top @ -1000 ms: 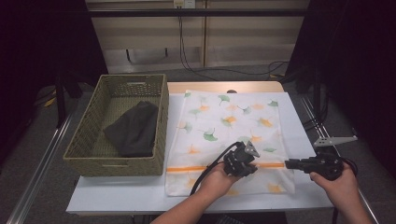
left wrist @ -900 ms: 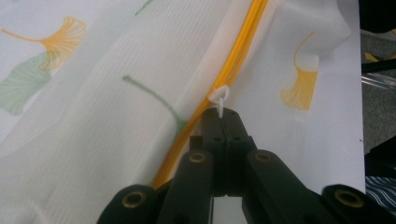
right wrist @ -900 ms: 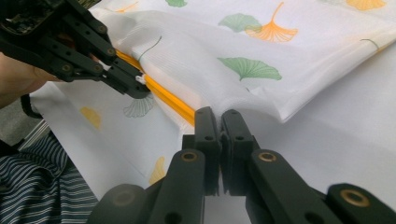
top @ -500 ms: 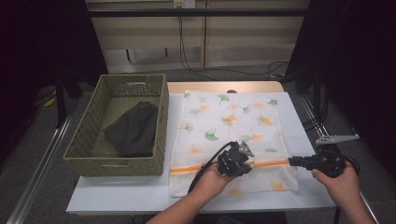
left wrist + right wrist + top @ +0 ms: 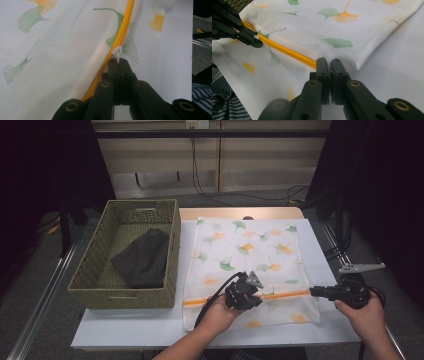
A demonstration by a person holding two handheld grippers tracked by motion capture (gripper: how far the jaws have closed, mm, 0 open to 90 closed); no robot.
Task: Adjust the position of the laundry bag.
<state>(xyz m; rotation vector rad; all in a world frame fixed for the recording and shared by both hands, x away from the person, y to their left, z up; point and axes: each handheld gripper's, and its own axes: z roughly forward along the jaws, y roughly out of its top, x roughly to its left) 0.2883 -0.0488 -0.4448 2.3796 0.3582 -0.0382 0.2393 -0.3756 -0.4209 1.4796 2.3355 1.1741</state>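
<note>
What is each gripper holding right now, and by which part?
The left gripper pinches the white zipper pull of the ginkgo-print cover. The right gripper clamps the cover's edge at the yellow zipper's end.

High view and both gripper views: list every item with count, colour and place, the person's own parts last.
laundry bag: one, white with green and orange ginkgo leaves, flat on the table's right half
zipper: one, orange, across the bag's near end
zipper pull: one, white, at the left jaws' tips
basket: one, olive wicker, table's left side
dark cloth: one, folded, inside the basket
table: one, white
left gripper: black, shut on the pull
right gripper: black, shut on the bag's edge at the zipper's end
hands: two, near edge
</note>
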